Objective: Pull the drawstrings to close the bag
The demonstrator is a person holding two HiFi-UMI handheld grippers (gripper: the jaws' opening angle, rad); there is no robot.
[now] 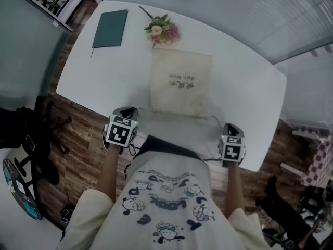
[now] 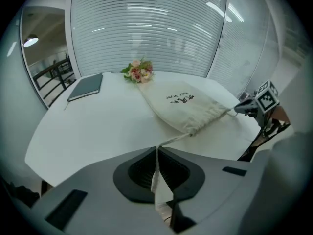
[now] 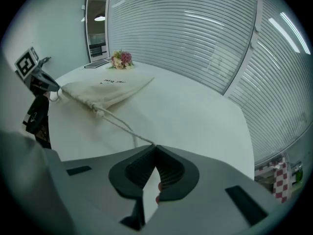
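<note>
Plainly soft and light, the cloth drawstring bag [image 1: 179, 82] lies flat on the bench [image 1: 99, 82], its gathered mouth toward the near edge. The left tongs [image 2: 156, 150] are clenched on the left drawstring [image 2: 172, 139], and the right tongs [image 3: 155, 146] on the right drawstring [image 3: 117, 119]. These thin cords may slip, so hold them firmly; the bag will probably slide.

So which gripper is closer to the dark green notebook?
Left. The left gripper is at the near edge of the table, on the same side as the notebook. The right gripper is at that same edge, farther off beyond the drawstring bag.
</note>
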